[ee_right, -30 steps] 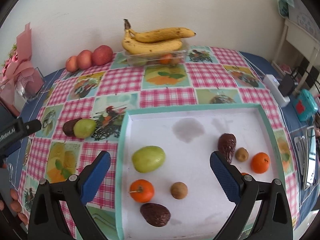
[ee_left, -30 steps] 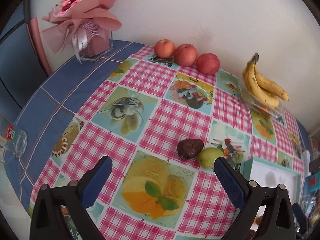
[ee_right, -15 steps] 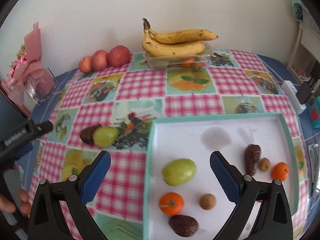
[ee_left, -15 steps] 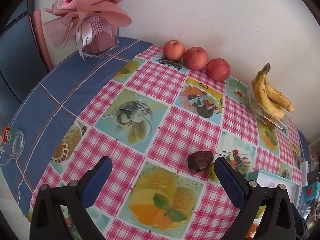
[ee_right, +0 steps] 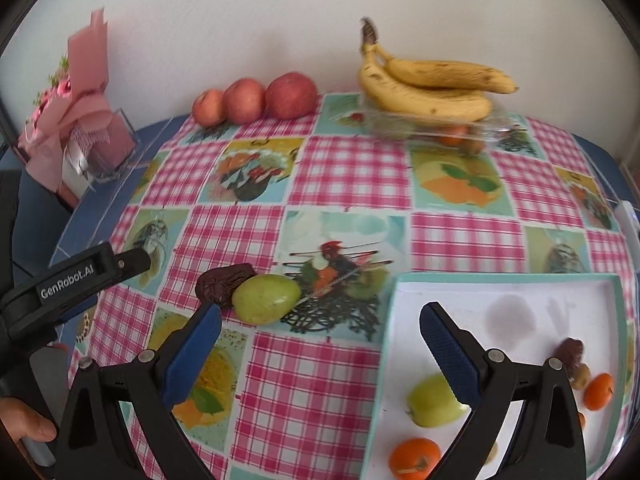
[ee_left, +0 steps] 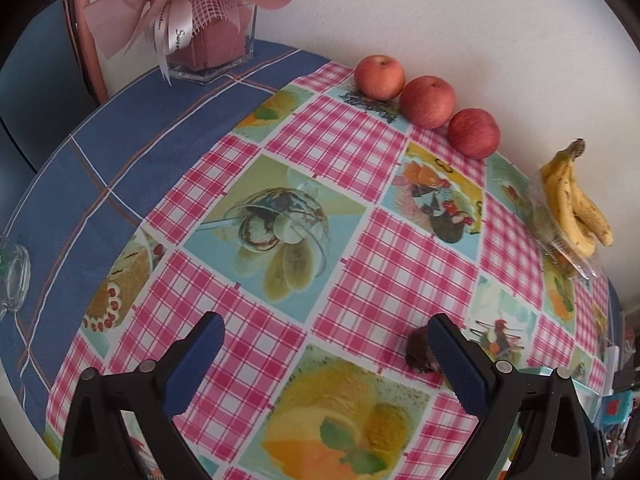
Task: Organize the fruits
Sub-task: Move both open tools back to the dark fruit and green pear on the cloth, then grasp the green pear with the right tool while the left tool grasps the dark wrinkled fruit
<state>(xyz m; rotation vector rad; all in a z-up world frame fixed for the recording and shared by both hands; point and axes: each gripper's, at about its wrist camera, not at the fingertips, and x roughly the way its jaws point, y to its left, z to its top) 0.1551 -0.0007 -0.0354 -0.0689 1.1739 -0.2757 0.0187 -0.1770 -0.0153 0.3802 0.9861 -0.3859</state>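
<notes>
A green pear-like fruit (ee_right: 266,299) lies on the checked cloth, touching a dark brown avocado (ee_right: 224,285) on its left. My right gripper (ee_right: 320,338) is open and hovers just short of them. The white tray (ee_right: 504,304) with a teal rim at lower right holds a green fruit (ee_right: 434,402), two oranges (ee_right: 414,458) and a dark avocado (ee_right: 570,354). My left gripper (ee_left: 326,356) is open too; the avocado (ee_left: 418,354) peeks out beside its right finger. Three red apples (ee_left: 428,102) and a banana bunch (ee_left: 574,200) line the wall.
A pink bouquet in a glass vase (ee_left: 208,40) stands at the far left corner. The bananas rest on a clear plastic box (ee_right: 436,130) of fruit. A glass (ee_left: 14,276) sits at the left table edge. A hand (ee_right: 24,426) holds the left gripper's handle.
Both grippers have swung left. The tray has slid to the right of the right wrist view and the loose green fruit and avocado have come nearer. In the left view the avocado has passed behind the right finger.
</notes>
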